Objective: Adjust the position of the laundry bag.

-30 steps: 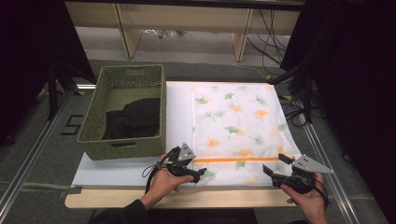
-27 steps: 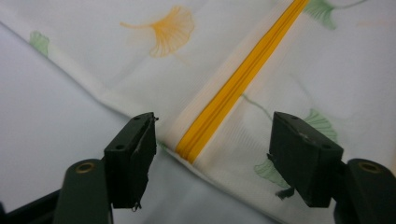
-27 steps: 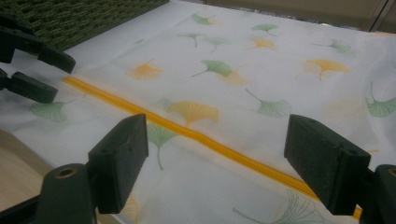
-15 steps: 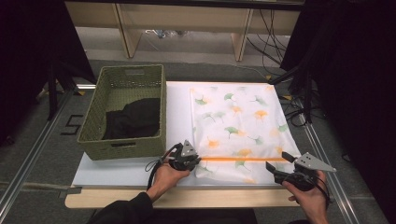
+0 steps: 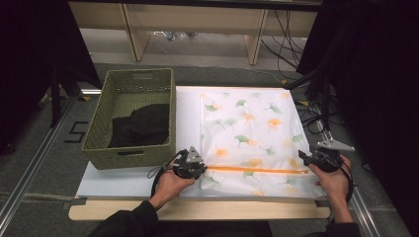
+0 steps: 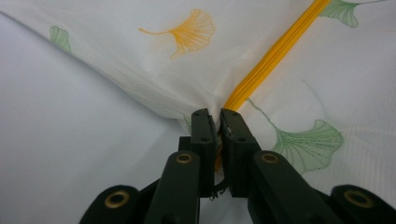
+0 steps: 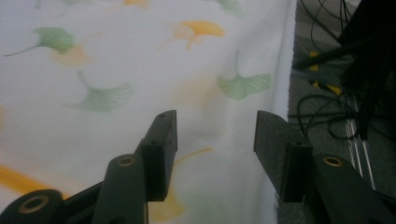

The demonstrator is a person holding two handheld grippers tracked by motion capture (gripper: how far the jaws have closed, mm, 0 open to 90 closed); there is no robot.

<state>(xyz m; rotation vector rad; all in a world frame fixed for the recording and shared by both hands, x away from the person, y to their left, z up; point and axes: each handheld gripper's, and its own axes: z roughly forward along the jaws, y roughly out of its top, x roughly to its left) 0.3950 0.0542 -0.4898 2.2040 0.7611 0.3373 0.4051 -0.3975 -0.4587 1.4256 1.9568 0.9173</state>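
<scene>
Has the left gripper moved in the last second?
Yes. The left gripper has slid right, away from the basket, and is now shut on the bag at the left end of its orange zipper.

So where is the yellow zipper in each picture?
High view: the yellow zipper runs as a thin line across the near part of the leaf-print bag, from the left gripper toward the right gripper.
Left gripper view: it slants from top right down to the fingers, which pinch the bag at its end.
Right gripper view: an orange smear at the lower left edge may be it; too blurred to tell.
Shared landmark: the ginkgo leaf print.
</scene>
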